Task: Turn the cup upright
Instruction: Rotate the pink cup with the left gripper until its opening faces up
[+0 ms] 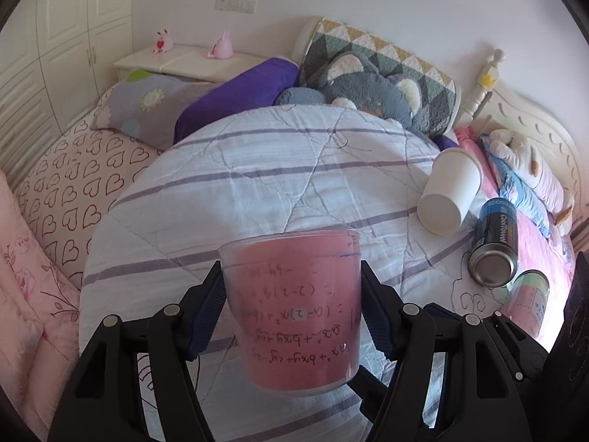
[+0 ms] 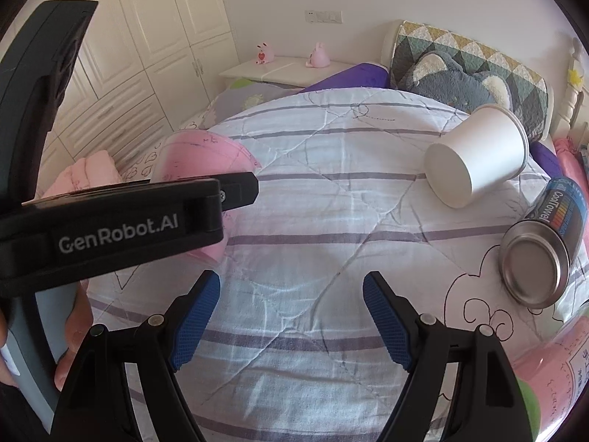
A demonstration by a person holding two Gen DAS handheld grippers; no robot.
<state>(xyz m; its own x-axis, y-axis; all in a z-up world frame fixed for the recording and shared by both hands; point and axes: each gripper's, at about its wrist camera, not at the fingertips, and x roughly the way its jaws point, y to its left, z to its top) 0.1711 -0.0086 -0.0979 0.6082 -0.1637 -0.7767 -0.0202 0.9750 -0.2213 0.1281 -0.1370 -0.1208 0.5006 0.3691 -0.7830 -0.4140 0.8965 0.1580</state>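
Observation:
My left gripper (image 1: 292, 280) is shut on a clear plastic cup with a pink paper lining and handwriting (image 1: 291, 305). It holds the cup above the striped quilt (image 1: 257, 169), wide mouth up. In the right wrist view the same cup (image 2: 198, 154) shows at the left, partly hidden behind the left gripper's body (image 2: 121, 228). My right gripper (image 2: 291, 291) is open and empty over the quilt. A white paper cup (image 1: 451, 191) (image 2: 478, 154) lies on its side at the right.
A metal can labelled CoolTowel (image 1: 495, 243) (image 2: 545, 243) lies on its side right of the white cup. Another clear cup with pink lining (image 1: 526, 302) (image 2: 552, 368) lies at the far right. Pillows and a plush toy (image 1: 368, 88) sit behind. A nightstand (image 1: 176, 60) stands at the back left.

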